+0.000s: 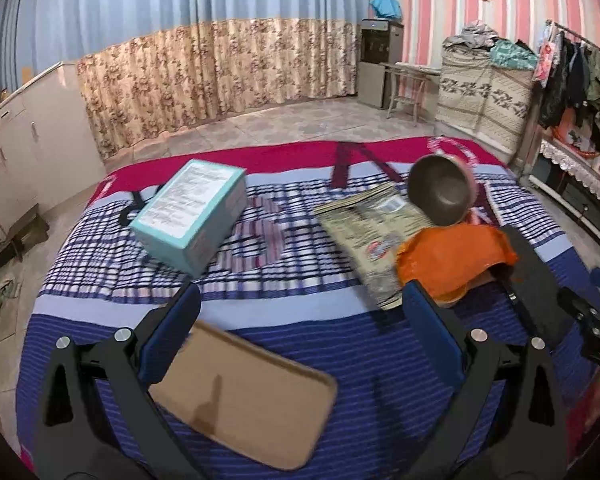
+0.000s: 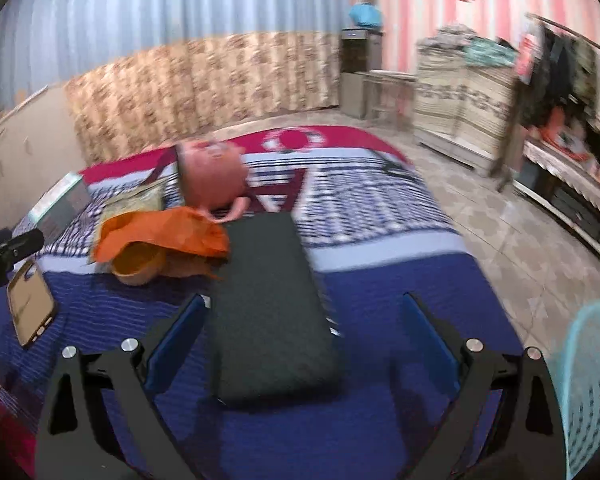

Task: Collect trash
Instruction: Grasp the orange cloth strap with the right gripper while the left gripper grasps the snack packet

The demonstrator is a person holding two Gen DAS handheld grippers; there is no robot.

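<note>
On the striped bedspread (image 1: pixel 300 332) lie a teal box (image 1: pixel 190 216), a folded newspaper (image 1: pixel 372 232), a tipped pink bowl (image 1: pixel 440 190), an orange plastic bag (image 1: pixel 452 256) and a tan phone case (image 1: pixel 240 396). My left gripper (image 1: pixel 300 320) is open and empty above the phone case. My right gripper (image 2: pixel 304 328) is open, its fingers either side of a flat black case (image 2: pixel 268 312). The right wrist view also shows the orange bag (image 2: pixel 160 236) over a yellow bowl (image 2: pixel 140 266), the pink bowl (image 2: pixel 214 176) and the phone case (image 2: pixel 30 304).
A light blue mesh basket (image 2: pixel 592 380) stands on the tiled floor right of the bed. White cabinets (image 1: pixel 28 152) line the left wall. A clothes rack (image 1: pixel 580 80) and a covered stack (image 1: pixel 484 96) stand at the right. Curtains hang at the back.
</note>
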